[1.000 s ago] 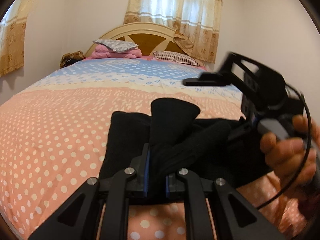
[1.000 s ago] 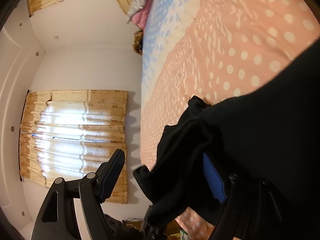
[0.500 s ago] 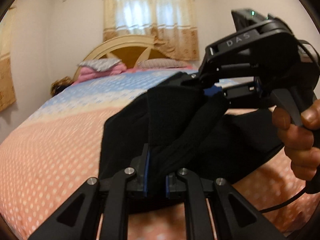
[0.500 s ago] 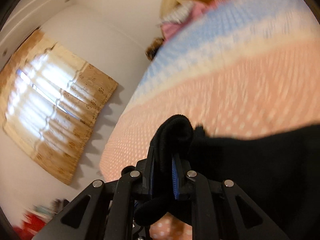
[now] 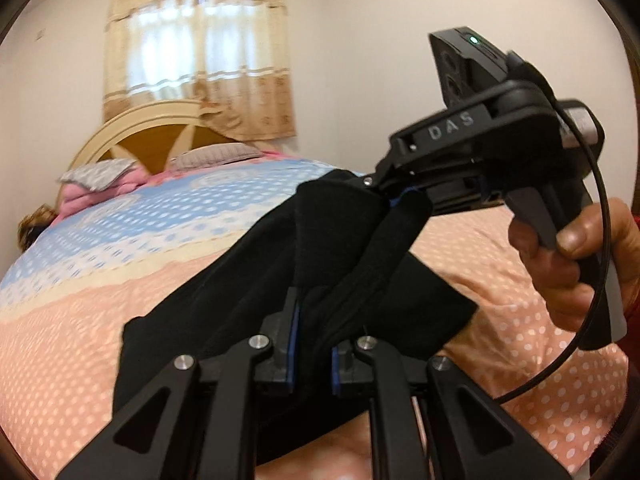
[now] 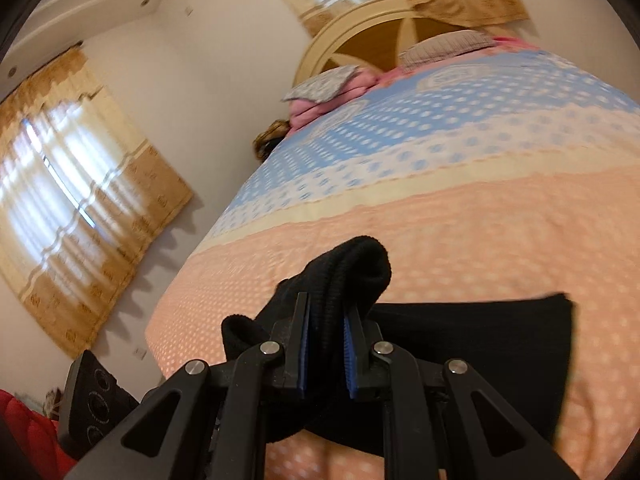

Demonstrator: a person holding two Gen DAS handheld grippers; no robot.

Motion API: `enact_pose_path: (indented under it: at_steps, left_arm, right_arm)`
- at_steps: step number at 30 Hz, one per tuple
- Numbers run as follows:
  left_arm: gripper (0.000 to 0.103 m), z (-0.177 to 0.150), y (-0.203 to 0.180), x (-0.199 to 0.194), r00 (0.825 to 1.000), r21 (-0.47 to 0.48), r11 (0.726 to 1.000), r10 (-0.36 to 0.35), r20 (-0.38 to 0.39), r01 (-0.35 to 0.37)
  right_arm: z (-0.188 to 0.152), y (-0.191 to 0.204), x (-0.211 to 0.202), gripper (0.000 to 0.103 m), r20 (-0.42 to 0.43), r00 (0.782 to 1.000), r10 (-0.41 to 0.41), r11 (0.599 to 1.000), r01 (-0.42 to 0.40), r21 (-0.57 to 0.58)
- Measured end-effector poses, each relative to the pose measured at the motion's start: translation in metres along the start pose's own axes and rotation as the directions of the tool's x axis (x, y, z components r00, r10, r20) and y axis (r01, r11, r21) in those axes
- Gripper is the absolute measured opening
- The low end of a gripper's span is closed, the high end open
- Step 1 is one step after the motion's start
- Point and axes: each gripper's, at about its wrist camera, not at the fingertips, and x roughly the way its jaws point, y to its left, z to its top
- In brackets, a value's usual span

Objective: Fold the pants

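Note:
The black pants hang lifted above the bed, stretched between both grippers. My left gripper is shut on a bunched edge of the pants at the bottom of the left wrist view. My right gripper is shut on another thick fold of the pants. In the left wrist view the right gripper is up and to the right, held by a hand, with the cloth hanging from its tips. The lower part of the pants trails toward the bedspread.
The bed has a pink, cream and blue dotted spread. Pillows and a pink folded blanket lie by the wooden headboard. Curtained windows are on the walls. A red object is at the lower left.
Both grippers have risen from the bed, lifting the pants with them. The right gripper has swung from sideways to upright and now sits higher and closer to the left one.

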Motion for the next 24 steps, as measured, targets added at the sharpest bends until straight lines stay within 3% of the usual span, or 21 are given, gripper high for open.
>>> enact_pose_path:
  at_steps: [5, 13, 21, 24]
  left_arm:
    - [0.013, 0.001, -0.032, 0.026, 0.999, 0.049, 0.998, -0.022, -0.038, 0.024]
    - [0.013, -0.014, -0.050, 0.062, 0.990, 0.090, 0.996, 0.024, -0.137, -0.012]
    - [0.028, -0.021, -0.057, 0.057, 0.985, 0.106, 0.994, -0.020, -0.172, 0.039]
    - [0.048, -0.020, -0.059, 0.048, 0.981, 0.104, 0.991, -0.067, -0.181, 0.087]
  right_arm:
    - [-0.004, -0.048, -0.020, 0.015, 0.000, 1.000, -0.023, 0.999, 0.023, 0.039]
    - [-0.012, -0.106, -0.005, 0.015, -0.051, 0.998, -0.033, 0.995, 0.038, 0.094]
    - [-0.028, -0.129, 0.009, 0.015, -0.080, 0.994, -0.075, 0.993, 0.082, 0.087]
    - [-0.032, -0.131, 0.006, 0.020, -0.084, 0.993, -0.087, 0.991, 0.095, 0.094]
